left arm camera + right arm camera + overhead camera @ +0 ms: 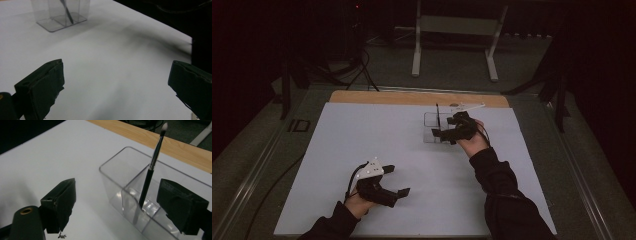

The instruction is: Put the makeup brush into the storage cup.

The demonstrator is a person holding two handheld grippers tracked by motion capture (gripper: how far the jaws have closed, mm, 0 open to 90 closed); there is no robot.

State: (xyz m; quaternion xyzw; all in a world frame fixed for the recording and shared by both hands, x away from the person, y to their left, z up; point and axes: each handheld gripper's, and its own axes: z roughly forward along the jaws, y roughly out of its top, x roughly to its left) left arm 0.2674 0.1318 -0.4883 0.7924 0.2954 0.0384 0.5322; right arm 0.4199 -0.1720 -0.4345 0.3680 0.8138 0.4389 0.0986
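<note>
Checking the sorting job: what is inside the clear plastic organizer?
One brush stands tilted inside the clear organizer, handle down, pale tip above the rim. The right jaw of the tongs covers part of the compartments beside it.

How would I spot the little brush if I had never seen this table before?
Start at the big white sheet covering the table, then look toward its far side for the clear plastic box with compartments. The brush stands tilted inside it: a thin black handle, a silvery neck and a small pale tip poking above the rim, the only thing in the box.
</note>
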